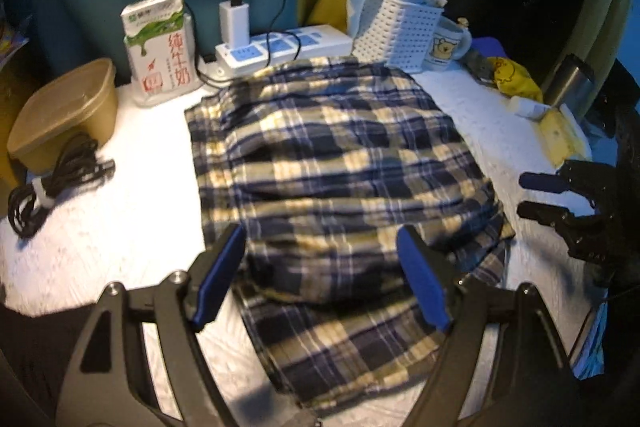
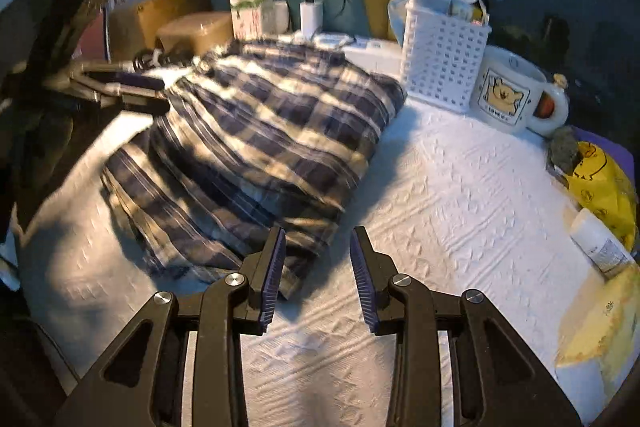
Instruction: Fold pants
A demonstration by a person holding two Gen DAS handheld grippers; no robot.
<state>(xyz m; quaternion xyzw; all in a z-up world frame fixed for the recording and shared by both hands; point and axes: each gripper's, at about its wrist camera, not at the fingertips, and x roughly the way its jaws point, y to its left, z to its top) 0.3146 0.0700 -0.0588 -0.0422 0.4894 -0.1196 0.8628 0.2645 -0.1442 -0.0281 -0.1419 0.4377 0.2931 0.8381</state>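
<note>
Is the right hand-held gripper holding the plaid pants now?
No. The right hand-held gripper is open, with only the white cloth-covered table between its fingers, beside the plaid pants.

Pants [image 1: 336, 163] ahead of the left gripper [image 1: 322, 275]: soft woven plaid cloth, matt. Table cover [image 2: 460, 195] under the right gripper [image 2: 318, 275] is white w/ embossed texture, prob. cloth; basket [image 2: 442, 67] beyond is perforated plastic, mug [image 2: 508, 93] glossy ceramic.

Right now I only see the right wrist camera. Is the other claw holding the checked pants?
Observer: No. The left claw is wide open over the blue-and-cream plaid cloth pants, pinching nothing.
Operator: Is anything hiding past the crinkly yellow plastic bag?
Observer: Yes, a shiny steel cylinder-shaped flask stands just beyond it.
</note>
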